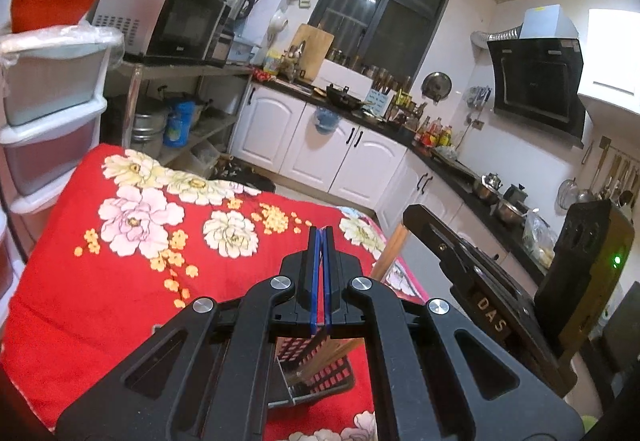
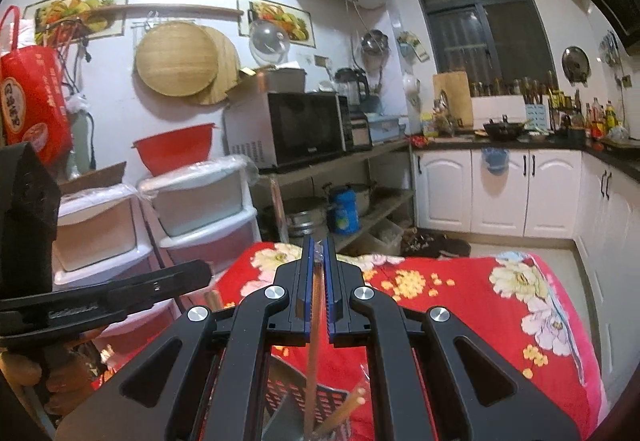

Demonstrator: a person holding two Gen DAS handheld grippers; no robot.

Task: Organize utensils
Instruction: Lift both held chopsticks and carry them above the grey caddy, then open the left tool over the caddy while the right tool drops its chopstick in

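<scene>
The right hand-held gripper [image 2: 319, 247] grips a chopstick [image 2: 313, 325] above the basket [image 2: 320, 401]; lower it straight in. The left hand-held gripper [image 1: 321, 233] is clenched, empty.

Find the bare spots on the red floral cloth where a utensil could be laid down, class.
The floral cloth lies bare ahead of the left gripper, out to its far edge by the plastic drawers. It is crowded close in, where the black holder stands under the right gripper and its chopstick.

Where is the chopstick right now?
In the right wrist view, the chopstick is pinched upright in the right gripper, its lower end reaching down into the black slotted holder on the red flowered cloth.
</scene>
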